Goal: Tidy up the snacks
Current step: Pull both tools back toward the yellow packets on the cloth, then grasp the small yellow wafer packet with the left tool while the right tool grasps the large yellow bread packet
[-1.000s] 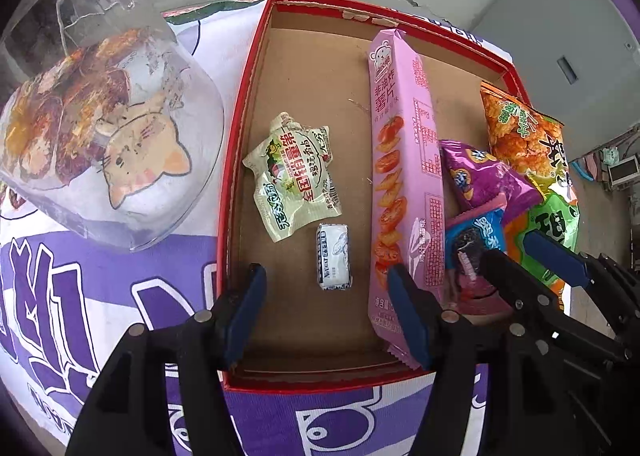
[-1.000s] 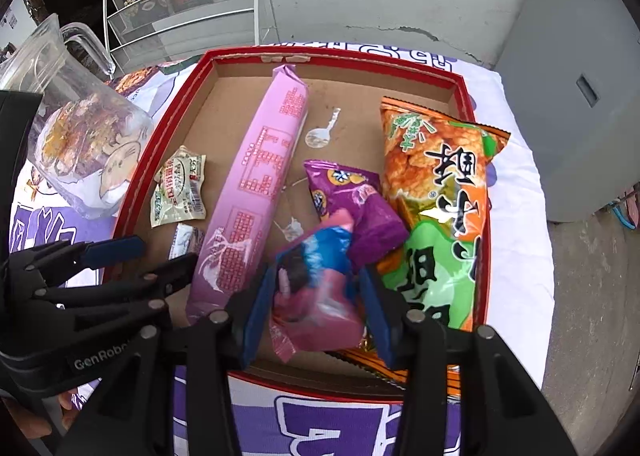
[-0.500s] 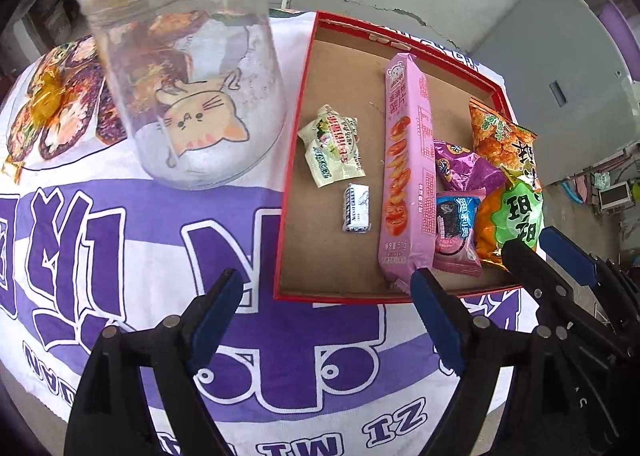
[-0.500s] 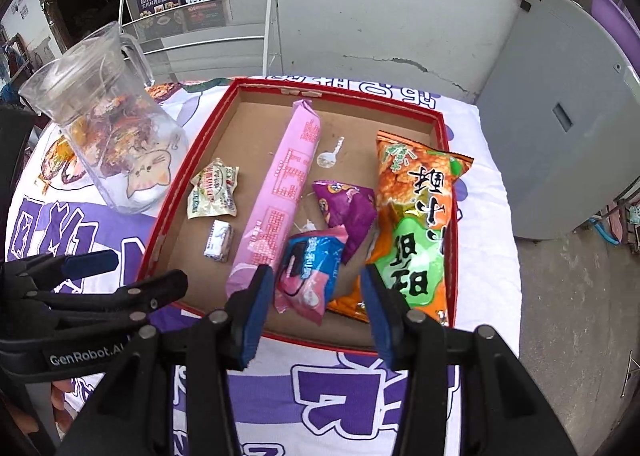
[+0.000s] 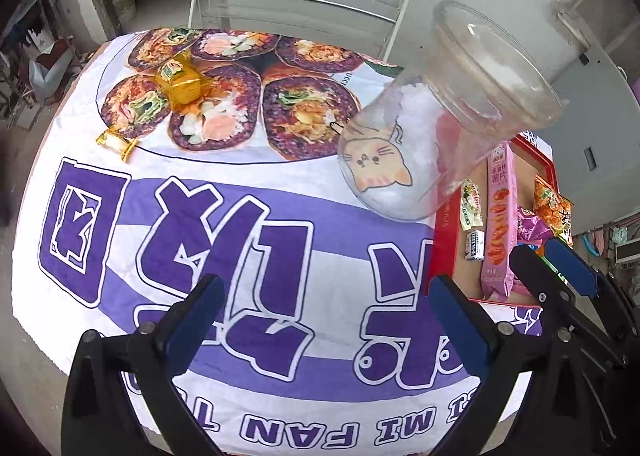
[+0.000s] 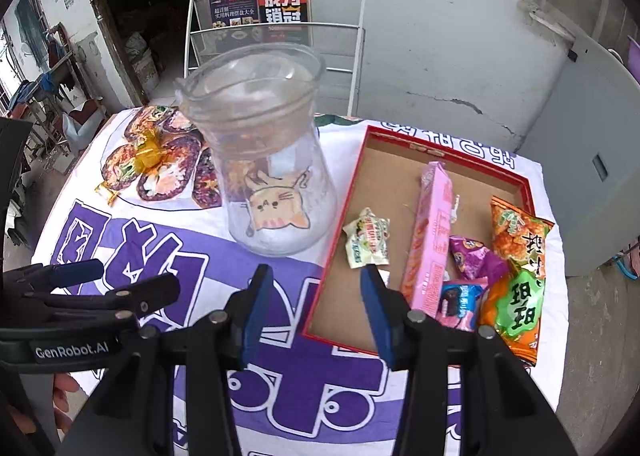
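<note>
My left gripper (image 5: 326,316) hangs above the purple-lettered cloth (image 5: 240,240); its jaws are opening wide and hold nothing. Two gold-wrapped snacks (image 5: 180,82) (image 5: 116,142) lie on the cloth's far left. My right gripper (image 6: 316,312) is open and empty over the near left corner of the red tray (image 6: 336,256). In the tray lie a long pink pack (image 6: 430,236), a green-white pack (image 6: 366,242), a purple pack (image 6: 472,258), a blue-pink cookie pack (image 6: 458,304) and an orange-green chip bag (image 6: 516,272).
A clear pitcher with a cat sticker (image 6: 272,160) stands on the cloth between the gold snacks and the tray. A white wire rack with books (image 6: 280,16) stands behind the table. A hand (image 6: 60,392) holds the left gripper (image 6: 136,280).
Both grippers have drawn back and up from the tray and swung left over the cloth. The left jaws have spread wider. The blue-pink pack once between the right jaws now lies in the tray.
</note>
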